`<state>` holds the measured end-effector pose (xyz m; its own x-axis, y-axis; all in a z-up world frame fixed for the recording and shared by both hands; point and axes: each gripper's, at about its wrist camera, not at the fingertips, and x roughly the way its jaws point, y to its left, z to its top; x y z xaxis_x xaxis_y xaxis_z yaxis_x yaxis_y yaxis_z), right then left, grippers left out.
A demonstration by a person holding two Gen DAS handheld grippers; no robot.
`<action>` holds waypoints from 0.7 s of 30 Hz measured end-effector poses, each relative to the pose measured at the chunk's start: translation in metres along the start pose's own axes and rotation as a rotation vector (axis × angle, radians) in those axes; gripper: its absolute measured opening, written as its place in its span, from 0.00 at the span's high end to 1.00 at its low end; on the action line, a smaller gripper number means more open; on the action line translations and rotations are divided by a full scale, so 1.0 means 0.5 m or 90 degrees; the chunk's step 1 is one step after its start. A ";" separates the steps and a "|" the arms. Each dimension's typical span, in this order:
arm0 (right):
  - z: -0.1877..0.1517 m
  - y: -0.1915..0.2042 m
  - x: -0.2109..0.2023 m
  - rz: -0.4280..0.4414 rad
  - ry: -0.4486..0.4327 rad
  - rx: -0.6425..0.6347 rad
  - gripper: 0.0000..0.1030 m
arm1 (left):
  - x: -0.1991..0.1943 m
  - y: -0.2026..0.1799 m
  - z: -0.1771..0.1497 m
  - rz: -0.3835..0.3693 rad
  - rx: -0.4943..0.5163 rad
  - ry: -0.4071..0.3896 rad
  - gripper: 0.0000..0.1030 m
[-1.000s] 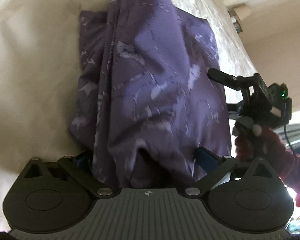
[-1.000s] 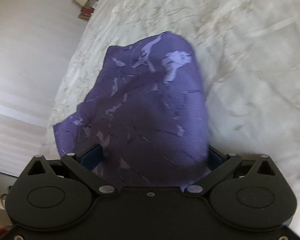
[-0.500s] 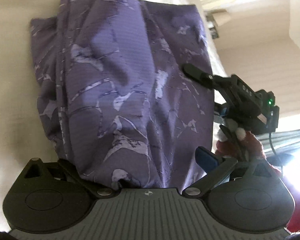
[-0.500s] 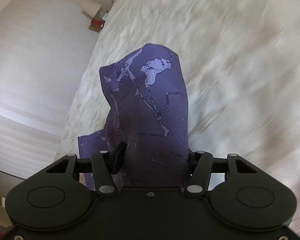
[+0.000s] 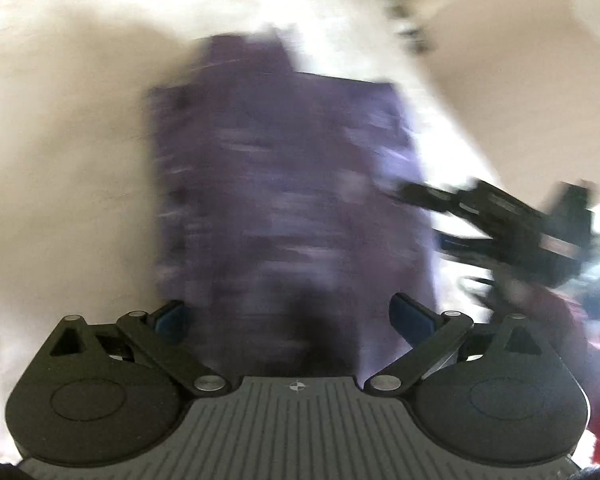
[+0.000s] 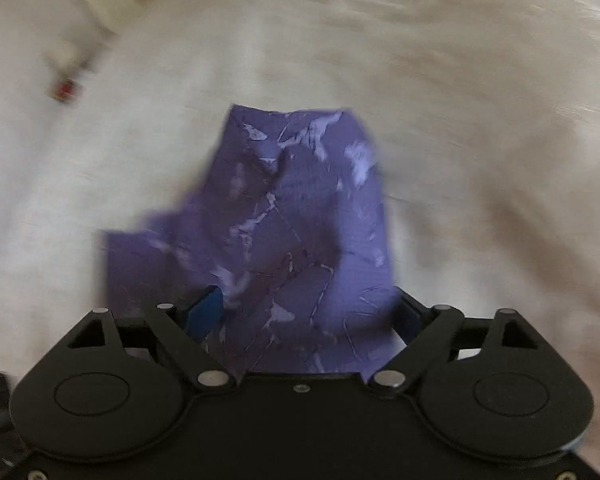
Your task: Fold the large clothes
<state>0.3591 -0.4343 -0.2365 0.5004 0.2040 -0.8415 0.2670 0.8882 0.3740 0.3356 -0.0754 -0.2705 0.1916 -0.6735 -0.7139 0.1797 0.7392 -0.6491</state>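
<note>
- Purple garment (image 6: 292, 240), marbled with pale streaks, drapes bunched over the white bed (image 6: 480, 160).
- Left tool (image 5: 288, 318) stands wide around it.
- Right tool (image 6: 304, 312), jaws just reopening, straddles the cloth unclamped.

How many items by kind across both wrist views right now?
Purple patterned garment: 1
White bedspread: 1
Claws: 2, left claw and right claw
Red sleeve: 1
Total: 5

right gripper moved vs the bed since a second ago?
Yes. The right gripper swung rightward over the bed; floor and clutter slid left. Its jaws have just been opening, purple cloth between them.
</note>
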 end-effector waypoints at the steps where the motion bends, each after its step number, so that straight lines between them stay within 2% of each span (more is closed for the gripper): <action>1: -0.011 -0.014 -0.005 -0.003 -0.007 0.004 0.14 | 0.002 0.010 -0.009 0.037 -0.010 0.005 0.01; 3: -0.033 -0.032 -0.024 0.002 -0.029 0.013 0.14 | -0.015 0.024 -0.026 0.053 -0.024 -0.006 0.01; 5: -0.052 -0.040 -0.050 0.010 -0.057 0.016 0.14 | -0.037 0.009 -0.039 0.087 0.001 -0.012 0.01; 6: -0.056 -0.046 -0.061 0.013 -0.070 0.016 0.14 | -0.046 -0.016 -0.061 0.104 0.025 -0.019 0.02; 9: -0.066 -0.054 -0.086 0.013 -0.094 0.003 0.12 | -0.084 -0.077 -0.061 0.152 0.111 -0.057 0.02; 10: -0.059 -0.033 -0.077 0.009 -0.101 -0.006 0.12 | -0.099 -0.103 -0.057 0.162 0.149 -0.076 0.02; 11: -0.060 -0.043 -0.096 0.005 -0.107 -0.016 0.12 | -0.105 -0.129 -0.025 0.166 0.182 -0.096 0.02; 14: -0.066 -0.037 -0.107 -0.003 -0.119 -0.040 0.12 | -0.115 -0.207 -0.002 0.153 0.277 -0.142 0.02; 17: -0.080 -0.032 -0.113 -0.007 -0.124 -0.062 0.12 | -0.108 -0.259 0.017 0.117 0.342 -0.165 0.02; 19: -0.084 -0.029 -0.114 -0.009 -0.122 -0.071 0.12 | -0.072 -0.276 0.043 0.098 0.352 -0.167 0.02; 21: -0.086 -0.027 -0.113 -0.010 -0.123 -0.079 0.12 | -0.038 -0.271 0.071 0.090 0.336 -0.169 0.02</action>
<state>0.2918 -0.4401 -0.2108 0.6485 0.1178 -0.7521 0.1787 0.9368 0.3008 0.3419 -0.1630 -0.1597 0.4704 -0.5971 -0.6497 0.5761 0.7655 -0.2865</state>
